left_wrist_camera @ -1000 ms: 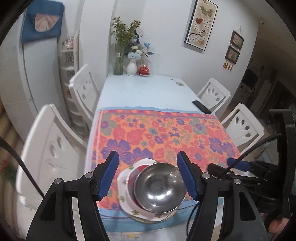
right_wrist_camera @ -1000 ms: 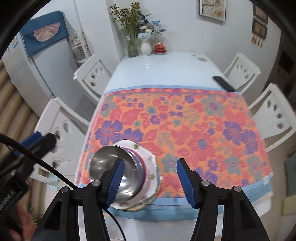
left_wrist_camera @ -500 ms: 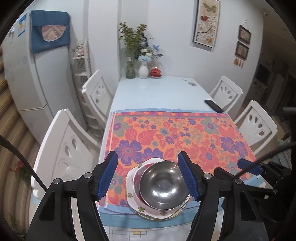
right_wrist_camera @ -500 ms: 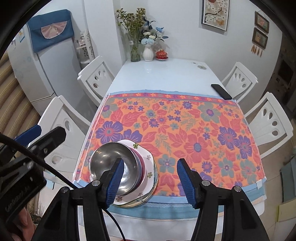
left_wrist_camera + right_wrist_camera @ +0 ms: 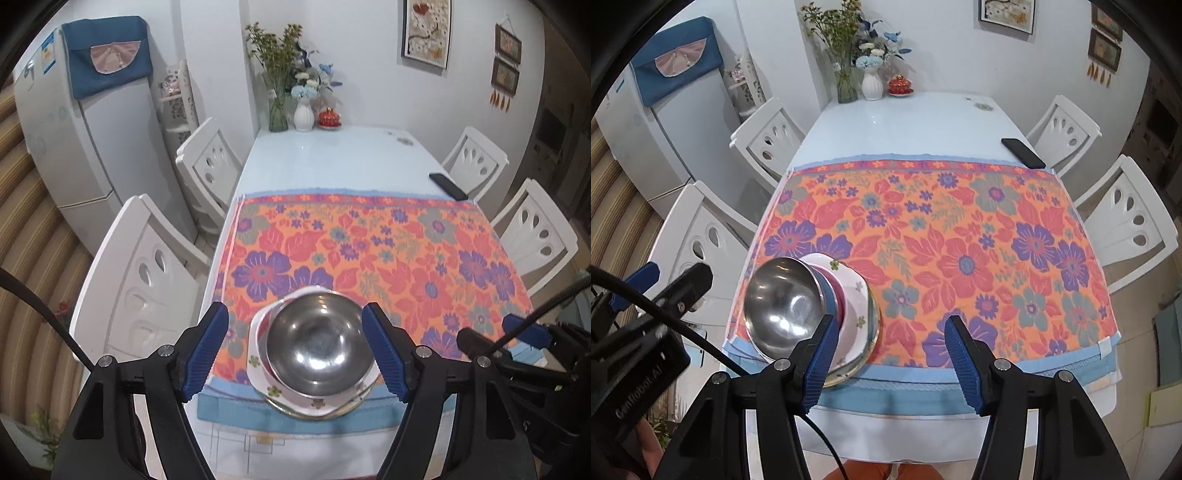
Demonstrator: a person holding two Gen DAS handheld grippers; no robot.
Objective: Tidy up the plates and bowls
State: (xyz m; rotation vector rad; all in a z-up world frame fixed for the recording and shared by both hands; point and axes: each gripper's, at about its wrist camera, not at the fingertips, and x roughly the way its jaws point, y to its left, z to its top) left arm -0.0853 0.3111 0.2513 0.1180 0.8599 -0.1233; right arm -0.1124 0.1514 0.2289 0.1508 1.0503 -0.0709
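The left gripper (image 5: 295, 354) hangs above the near edge of the surface (image 5: 332, 155), its blue jaws apart and widening, with the stack of dishes framed between them but nothing pressed by either pad. Going down in size: the flowered cloth (image 5: 388, 251) covers the near half of the surface; at its near-left corner sits the stack, a metal plate (image 5: 873, 332) at the bottom, a white flowered plate (image 5: 258, 365) on that, coloured bowls nested above, and the steel bowl (image 5: 317, 347) on top. From the left gripper the steel bowl lies dead ahead at twelve o'clock and below, its round rim nearly filling the gap between the jaws. The right gripper (image 5: 886, 354), jaws also apart and empty, has the stack off at about ten o'clock, partly behind its left finger (image 5: 820, 358), with only bare cloth between its fingers. So the left hand looks the nearer and better lined up; a round bowl offers no long axis, so I'd guess the approach matters less than a gap wider than the rim.
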